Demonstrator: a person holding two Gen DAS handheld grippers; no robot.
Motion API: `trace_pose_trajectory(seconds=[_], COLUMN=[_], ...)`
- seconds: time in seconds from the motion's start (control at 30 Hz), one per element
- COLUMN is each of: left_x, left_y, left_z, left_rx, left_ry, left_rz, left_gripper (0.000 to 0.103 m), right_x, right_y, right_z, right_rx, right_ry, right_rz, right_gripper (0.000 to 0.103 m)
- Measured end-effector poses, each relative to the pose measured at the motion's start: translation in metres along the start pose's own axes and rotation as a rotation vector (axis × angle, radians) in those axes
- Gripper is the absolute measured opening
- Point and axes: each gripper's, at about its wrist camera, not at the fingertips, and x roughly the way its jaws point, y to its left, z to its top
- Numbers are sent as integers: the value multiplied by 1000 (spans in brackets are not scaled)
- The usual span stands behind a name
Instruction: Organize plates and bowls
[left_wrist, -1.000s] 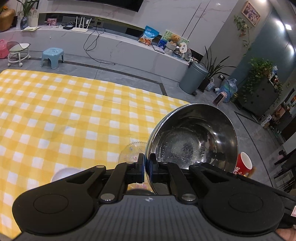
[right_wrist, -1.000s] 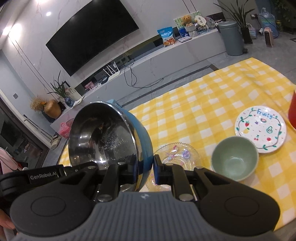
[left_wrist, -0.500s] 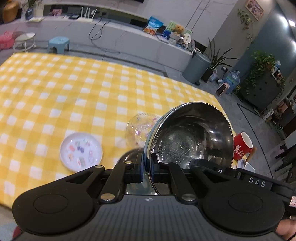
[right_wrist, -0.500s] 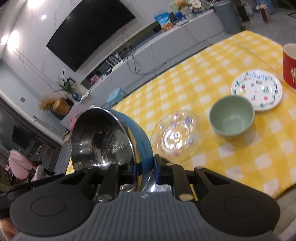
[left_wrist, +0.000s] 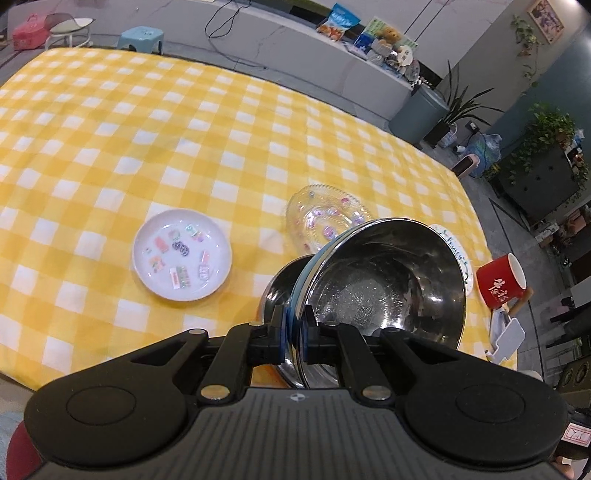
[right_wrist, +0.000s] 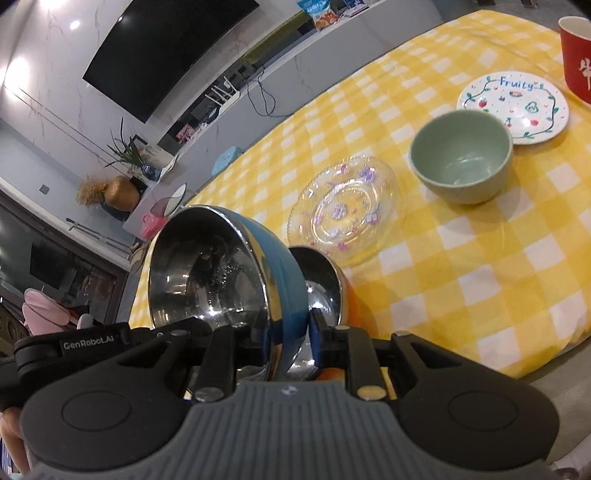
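Both grippers grip one blue-sided steel bowl (left_wrist: 380, 284) by opposite rims. My left gripper (left_wrist: 293, 336) is shut on its near rim. My right gripper (right_wrist: 288, 339) is shut on the other rim of the blue bowl (right_wrist: 236, 269). The bowl hangs tilted just over a second steel bowl with an orange side (right_wrist: 321, 277), which also shows in the left wrist view (left_wrist: 280, 284). On the yellow checked cloth lie a clear glass plate (right_wrist: 343, 210), a green bowl (right_wrist: 461, 162), a "Fruity" plate (right_wrist: 513, 107) and a white sticker plate (left_wrist: 183, 254).
A red mug (left_wrist: 502, 282) stands near the table's right edge, also in the right wrist view (right_wrist: 578, 55). The table's front edge (right_wrist: 535, 373) is close below the bowls. A white holder (left_wrist: 508, 338) stands beside the mug.
Both grippers lifted the blue bowl back and up toward the table's near edge. The orange steel bowl has come into view under it, and more plates show.
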Motion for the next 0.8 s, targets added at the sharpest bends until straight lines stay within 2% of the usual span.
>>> trace_pose_trajectory(seconds=[0.2,0.5,0.6,0.7,0.8], left_x=[8,11,11,7,8], left_y=[4,10,12,10,8], left_z=[-2,0,1,0,1], left_rx=[12,2,-7,12,23], left_ry=[50,55,55,37,32], left_rz=[-20,-27,-23,2,5], left_gripper=[8,8,8,8,9], right_x=[5,17,17,14,12], right_y=[-1,-10,-9,-8,-6], right_z=[3,4,4,3,4], right_rx=[-52,-51,-50,-71,-95], right_ry=[8,46,47,29,3], right_rz=[-11,12,29,52,37], right_gripper=[21,22,27,39,38])
